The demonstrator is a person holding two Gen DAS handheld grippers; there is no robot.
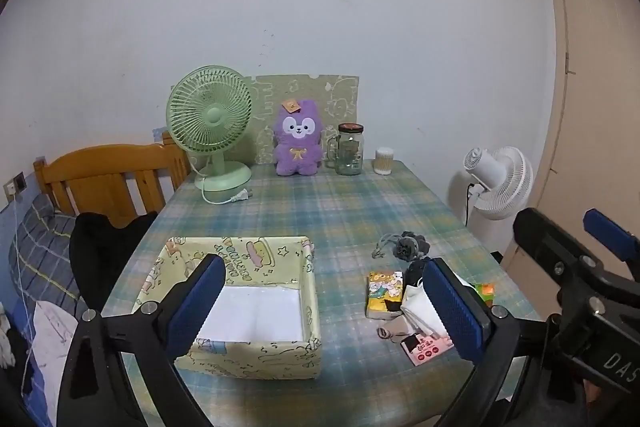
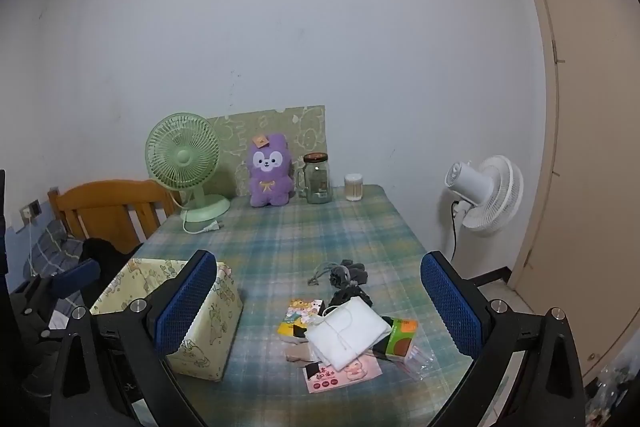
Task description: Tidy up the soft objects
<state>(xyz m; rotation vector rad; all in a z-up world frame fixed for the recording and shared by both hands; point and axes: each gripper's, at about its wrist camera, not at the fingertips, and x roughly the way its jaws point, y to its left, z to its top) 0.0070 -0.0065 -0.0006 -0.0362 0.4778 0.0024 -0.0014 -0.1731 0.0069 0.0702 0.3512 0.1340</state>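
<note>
Where gripper (image 1: 324,307) fingers block, pile (image 1: 416,303) half-hidden

Left tool (image 1: 320,311), black angular frame, blue ribbed pads (image 1: 454,311), silver screws, right tool (image 2: 320,307) alike, white lettering on its body

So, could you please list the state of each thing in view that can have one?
left gripper: open, holding nothing
right gripper: open, holding nothing
yellow box: open on top, nothing inside
green fan: unplugged, plug lying on the table
glass jar: upright, lid on
purple plush: sitting upright
white face mask: lying on top of the pile
</note>
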